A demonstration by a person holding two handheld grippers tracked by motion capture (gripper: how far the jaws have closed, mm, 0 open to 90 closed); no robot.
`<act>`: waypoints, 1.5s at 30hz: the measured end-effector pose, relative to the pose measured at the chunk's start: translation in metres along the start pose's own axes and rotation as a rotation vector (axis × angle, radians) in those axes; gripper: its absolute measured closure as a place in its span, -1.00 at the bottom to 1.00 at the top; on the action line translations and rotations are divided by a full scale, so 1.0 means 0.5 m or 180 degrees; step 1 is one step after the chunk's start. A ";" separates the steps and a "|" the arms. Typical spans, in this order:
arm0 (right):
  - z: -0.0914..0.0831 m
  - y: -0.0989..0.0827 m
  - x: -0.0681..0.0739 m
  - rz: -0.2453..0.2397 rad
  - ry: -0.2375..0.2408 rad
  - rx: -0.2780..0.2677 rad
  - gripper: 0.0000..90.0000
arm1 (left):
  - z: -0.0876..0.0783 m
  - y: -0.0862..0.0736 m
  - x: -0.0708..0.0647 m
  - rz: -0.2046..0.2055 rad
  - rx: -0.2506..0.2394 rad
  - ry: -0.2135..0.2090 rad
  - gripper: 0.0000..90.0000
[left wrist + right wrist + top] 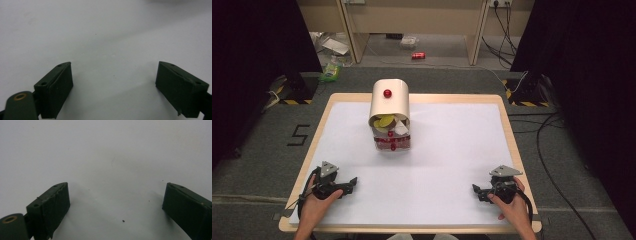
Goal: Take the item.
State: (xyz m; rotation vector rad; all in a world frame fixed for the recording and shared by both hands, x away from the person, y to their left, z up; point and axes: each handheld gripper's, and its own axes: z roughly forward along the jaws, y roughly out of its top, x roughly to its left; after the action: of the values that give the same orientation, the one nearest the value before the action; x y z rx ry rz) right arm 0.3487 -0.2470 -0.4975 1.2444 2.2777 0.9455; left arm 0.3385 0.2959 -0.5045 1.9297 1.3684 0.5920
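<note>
Both claws rest low on the white worktop [452, 150], the left claw [353, 183] at about 7 o'clock and the right claw [476, 190] at about 5 o'clock, each released with its jaws spread wide over bare sheet and nothing between them. The cream container [390, 107] with the red knob [387, 93] stands well apart toward 12 o'clock, its open front showing yellow and white pieces. No reach looks begun; the next move likely calls for carrying a claw forward to that container.

Matt white table cover [452, 165], wooden rim [510, 135]; container [390, 102] perhaps smooth plastic.
</note>
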 end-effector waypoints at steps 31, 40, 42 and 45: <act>0.000 0.000 0.000 0.0000 0.0001 0.0000 -0.83 | -0.058 0.058 -0.017 0.0113 -0.0284 -0.0105 -0.66; 0.000 0.000 0.000 0.0000 0.0001 0.0000 -0.83 | -0.065 0.102 -0.040 0.0153 -0.0382 -0.0269 -0.65; 0.000 0.000 0.000 0.0000 0.0000 -0.0001 -0.83 | -0.064 0.105 -0.042 0.0146 -0.0397 -0.0302 -0.65; 0.000 0.000 0.000 0.0000 0.0001 -0.0001 -0.83 | -0.065 0.118 -0.048 0.0154 -0.0423 -0.0376 -0.64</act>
State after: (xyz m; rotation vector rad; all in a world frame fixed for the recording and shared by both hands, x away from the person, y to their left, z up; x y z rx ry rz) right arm 0.3487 -0.2470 -0.4975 1.2442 2.2777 0.9459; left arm 0.3446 0.2700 -0.4380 1.8645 1.1823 0.5681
